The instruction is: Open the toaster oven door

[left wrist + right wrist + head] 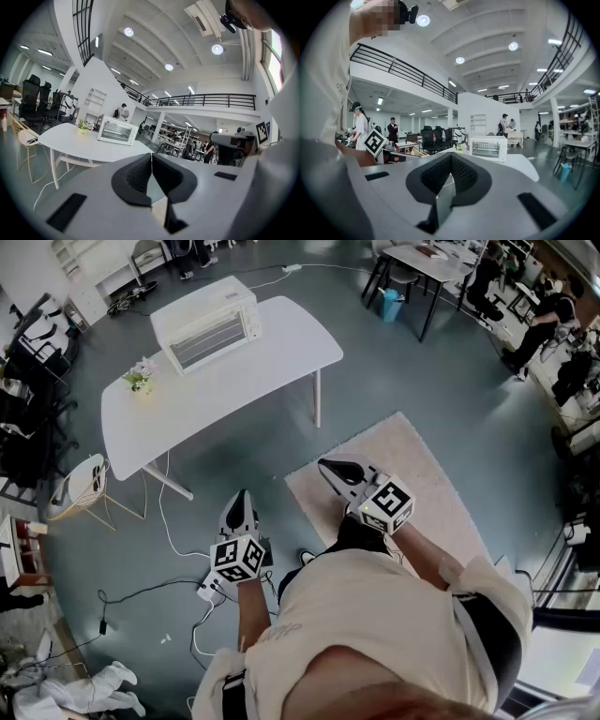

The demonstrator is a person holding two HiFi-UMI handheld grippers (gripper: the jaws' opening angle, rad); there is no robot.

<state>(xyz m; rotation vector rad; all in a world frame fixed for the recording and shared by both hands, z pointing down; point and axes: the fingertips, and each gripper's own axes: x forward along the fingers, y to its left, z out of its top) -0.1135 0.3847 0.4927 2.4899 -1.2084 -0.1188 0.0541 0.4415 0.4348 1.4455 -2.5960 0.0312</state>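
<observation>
A white toaster oven (206, 322) with its glass door closed stands on the far part of a white table (281, 352). It also shows small in the left gripper view as the toaster oven (117, 130) and in the right gripper view as the toaster oven (488, 148). My left gripper (237, 502) and right gripper (330, 468) are held near my body, well short of the table. Both are shut with nothing between the jaws, as the left gripper (151, 156) and right gripper (451, 157) views show.
A small potted plant (141, 377) sits on the table's left end. A beige rug (412, 474) lies under my right side, cables and a power strip (208, 592) on the floor by my left. A wire chair (80, 488) stands left of the table. People work at desks far right.
</observation>
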